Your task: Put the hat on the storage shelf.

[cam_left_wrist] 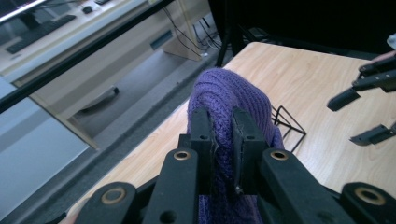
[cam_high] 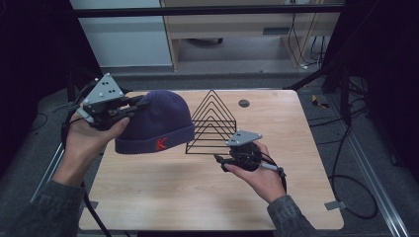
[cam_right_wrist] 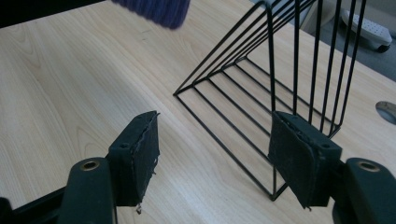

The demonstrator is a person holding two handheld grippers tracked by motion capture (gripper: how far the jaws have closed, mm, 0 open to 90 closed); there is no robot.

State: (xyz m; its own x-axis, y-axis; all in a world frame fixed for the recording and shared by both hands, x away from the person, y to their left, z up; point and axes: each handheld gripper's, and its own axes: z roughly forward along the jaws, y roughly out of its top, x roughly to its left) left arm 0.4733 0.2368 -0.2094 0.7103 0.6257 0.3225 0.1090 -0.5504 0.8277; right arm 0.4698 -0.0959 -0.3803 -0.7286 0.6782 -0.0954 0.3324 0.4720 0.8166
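Note:
A purple knit beanie (cam_high: 159, 121) with a red letter K on its cuff hangs over the table's left half. My left gripper (cam_high: 138, 106) is shut on the knit at its crown, and the left gripper view shows the fabric (cam_left_wrist: 229, 93) pinched between both jaws (cam_left_wrist: 223, 135). A black wire rack (cam_high: 212, 123) of nested triangles stands on the table just right of the beanie. My right gripper (cam_high: 221, 164) is open near the rack's front right corner, holding nothing. In the right gripper view the rack (cam_right_wrist: 280, 60) rises right beyond the open jaws (cam_right_wrist: 215, 154), and the beanie's hem (cam_right_wrist: 154, 9) shows at the top.
The wooden table (cam_high: 197, 192) has a round grey grommet (cam_high: 243, 103) near its far edge. Bare wood lies in front of both grippers. A cabinet (cam_high: 247, 24) and cables on the floor lie past the far edge.

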